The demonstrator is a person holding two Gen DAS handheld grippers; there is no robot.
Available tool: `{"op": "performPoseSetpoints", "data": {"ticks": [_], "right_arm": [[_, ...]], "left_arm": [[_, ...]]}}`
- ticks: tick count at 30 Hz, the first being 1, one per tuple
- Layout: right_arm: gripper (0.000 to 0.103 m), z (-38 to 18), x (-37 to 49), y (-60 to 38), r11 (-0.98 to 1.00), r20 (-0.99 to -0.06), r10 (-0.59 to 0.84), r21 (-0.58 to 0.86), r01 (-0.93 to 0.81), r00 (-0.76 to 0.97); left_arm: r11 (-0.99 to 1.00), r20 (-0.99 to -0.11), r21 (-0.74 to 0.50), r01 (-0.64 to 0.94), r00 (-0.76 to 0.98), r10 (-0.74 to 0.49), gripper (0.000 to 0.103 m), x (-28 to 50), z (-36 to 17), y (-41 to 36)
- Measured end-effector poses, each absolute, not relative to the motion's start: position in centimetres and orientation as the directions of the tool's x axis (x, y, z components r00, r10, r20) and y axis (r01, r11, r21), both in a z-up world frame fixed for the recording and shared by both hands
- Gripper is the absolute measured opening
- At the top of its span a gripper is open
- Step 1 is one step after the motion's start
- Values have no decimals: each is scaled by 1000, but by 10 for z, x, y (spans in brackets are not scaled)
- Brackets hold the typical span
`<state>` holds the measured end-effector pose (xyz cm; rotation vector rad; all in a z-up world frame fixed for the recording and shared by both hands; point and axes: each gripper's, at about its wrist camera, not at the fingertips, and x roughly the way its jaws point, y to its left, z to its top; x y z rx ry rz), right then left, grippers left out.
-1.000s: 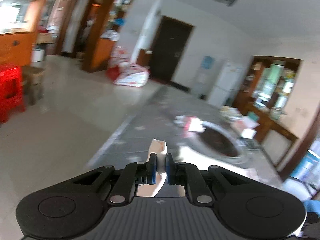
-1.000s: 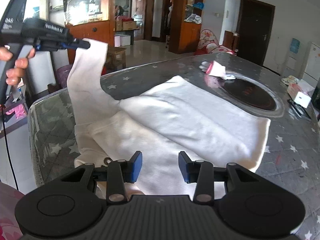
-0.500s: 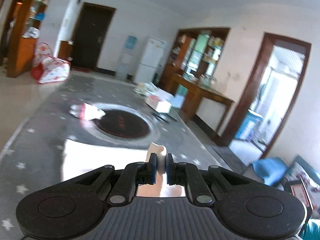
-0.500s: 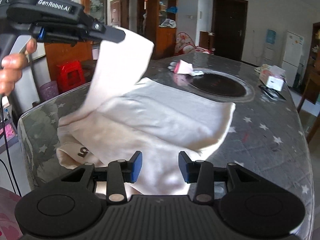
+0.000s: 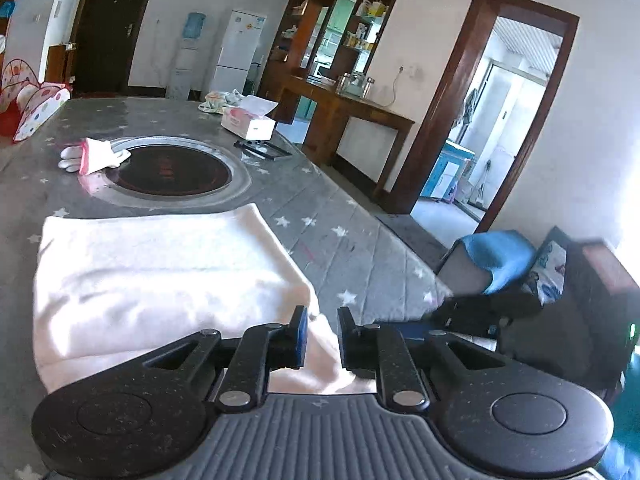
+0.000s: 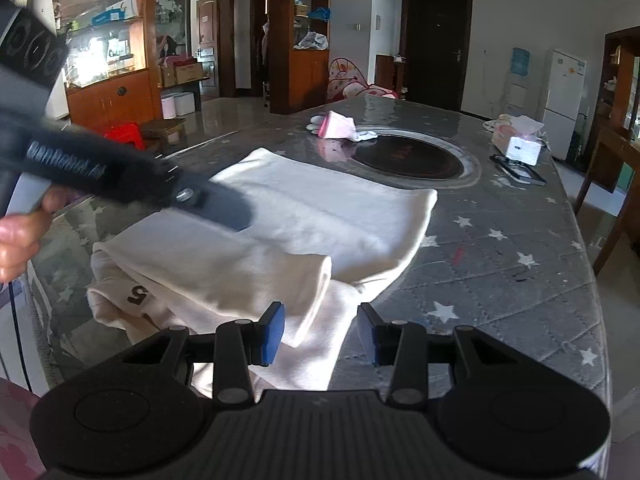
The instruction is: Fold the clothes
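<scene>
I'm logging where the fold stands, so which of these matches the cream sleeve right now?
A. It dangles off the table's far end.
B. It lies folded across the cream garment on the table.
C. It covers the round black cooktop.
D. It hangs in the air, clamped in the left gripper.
B: in the right wrist view the cream sleeve lies flat across the cream garment, while the left gripper, whose jaws have just been opening, grips no cloth.
</scene>
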<state>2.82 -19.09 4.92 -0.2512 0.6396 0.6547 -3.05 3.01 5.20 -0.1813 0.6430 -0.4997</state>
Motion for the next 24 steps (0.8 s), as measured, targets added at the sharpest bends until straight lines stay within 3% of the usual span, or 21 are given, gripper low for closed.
{"op": "performPoseSetpoints", "data": {"ticks": [10,12,15,24], "right_arm": [[37,48,42,-175,749,-655,515,31,-662,552],[36,43,44,-171,742,-676,511,35,-669,531],[29,36,49,-167,742,-696,507,52,-669,508],[16,36,52,-162,746,-718,493,58,-663,492]], "left_arm": [[959,-615,-117,259,739,-275,19,-83,17,93],[968,-625,-108,228,741,-244,25,-92,13,105],[976,-620,-81,203,757,-209,42,-101,11,117],[959,-608,39,282,768,-202,42,-109,4,113]]}}
